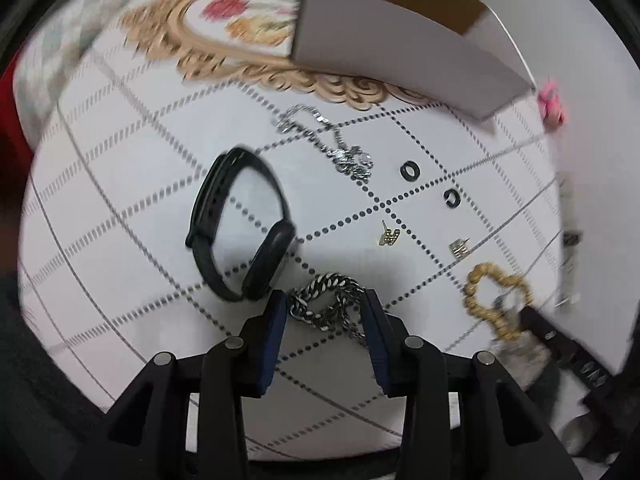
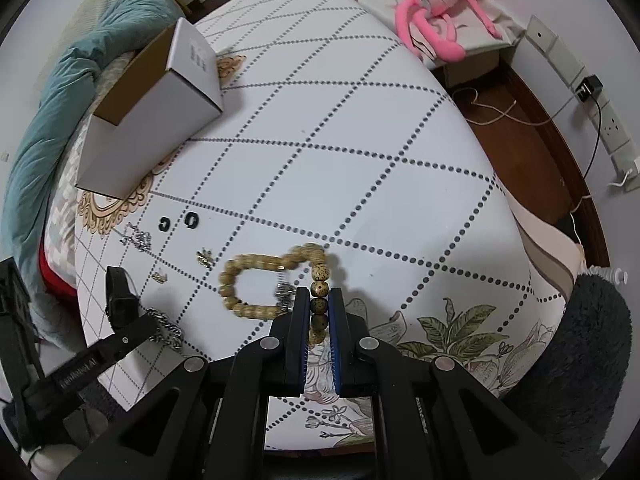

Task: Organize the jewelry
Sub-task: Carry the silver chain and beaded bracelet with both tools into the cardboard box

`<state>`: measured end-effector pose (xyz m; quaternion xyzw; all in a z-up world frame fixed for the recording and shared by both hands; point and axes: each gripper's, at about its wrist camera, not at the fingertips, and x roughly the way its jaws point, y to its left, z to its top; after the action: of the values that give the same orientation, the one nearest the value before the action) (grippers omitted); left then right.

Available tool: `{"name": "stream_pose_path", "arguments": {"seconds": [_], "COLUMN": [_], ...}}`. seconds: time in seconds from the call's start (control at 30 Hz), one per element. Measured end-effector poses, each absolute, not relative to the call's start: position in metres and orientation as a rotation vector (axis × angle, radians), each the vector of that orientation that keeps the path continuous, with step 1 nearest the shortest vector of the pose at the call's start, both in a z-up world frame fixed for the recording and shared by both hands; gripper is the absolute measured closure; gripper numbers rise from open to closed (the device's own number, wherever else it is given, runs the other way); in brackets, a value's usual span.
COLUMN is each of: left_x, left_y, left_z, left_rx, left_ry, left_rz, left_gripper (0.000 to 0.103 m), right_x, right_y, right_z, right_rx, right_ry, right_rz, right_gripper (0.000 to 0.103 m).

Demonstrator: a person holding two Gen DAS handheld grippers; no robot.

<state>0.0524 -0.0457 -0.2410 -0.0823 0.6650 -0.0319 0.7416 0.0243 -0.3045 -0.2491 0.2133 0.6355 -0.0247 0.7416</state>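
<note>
My left gripper point(image 1: 325, 300) points down at the white dotted cloth point(image 1: 140, 184), open, with a heavy silver chain bracelet point(image 1: 332, 280) lying between its blue pads. A black wristband point(image 1: 240, 224) lies just left of it. Further off lie a thin silver necklace point(image 1: 332, 140), two black rings point(image 1: 410, 171), and two small gold earrings point(image 1: 390, 236). My right gripper point(image 2: 319, 300) is shut on a tan bead bracelet point(image 2: 248, 264); spotted beads sit pinched between its pads while the loop rests on the cloth. An open white box point(image 2: 160, 112) stands at the back left.
A pink plush toy point(image 2: 444, 8) lies beyond the far edge. A teal blanket point(image 2: 48, 120) runs along the left side behind the box. A dark fuzzy cushion point(image 2: 580, 340) sits at the right, and a power strip point(image 2: 600, 112) with cables is on the wall.
</note>
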Motion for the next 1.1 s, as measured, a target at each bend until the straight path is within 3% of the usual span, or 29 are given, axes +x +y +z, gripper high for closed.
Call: {"name": "stream_pose_path", "arguments": {"seconds": [0.07, 0.13, 0.4, 0.63, 0.9, 1.1], "left_x": [0.049, 0.044, 0.033, 0.029, 0.088, 0.154], "left_y": [-0.058, -0.066, -0.055, -0.031, -0.048, -0.042], "left_z": [-0.241, -0.240, -0.220, -0.154, -0.087, -0.073], "left_rx": [-0.049, 0.028, -0.023, -0.101, -0.215, -0.221], "left_ry": [1.426, 1.387, 1.353, 1.265, 1.154, 1.143], "left_rz": [-0.061, -0.076, -0.141, -0.224, -0.320, -0.327], "left_gripper": [0.073, 0.096, 0.096, 0.096, 0.096, 0.096], "right_x": [0.024, 0.023, 0.026, 0.040, 0.073, 0.136], "right_y": [-0.304, -0.303, -0.295, -0.274, -0.260, -0.244], "right_z": [-0.252, -0.252, -0.223, -0.168, -0.103, -0.079], "right_rx": [0.465, 0.462, 0.479, 0.450, 0.430, 0.408], "right_ry": [1.399, 1.400, 1.353, 1.280, 1.169, 1.103], "right_rz": [-0.058, -0.055, 0.026, 0.160, 0.273, 0.310], "right_gripper": [0.094, 0.094, 0.094, 0.094, 0.094, 0.094]}}
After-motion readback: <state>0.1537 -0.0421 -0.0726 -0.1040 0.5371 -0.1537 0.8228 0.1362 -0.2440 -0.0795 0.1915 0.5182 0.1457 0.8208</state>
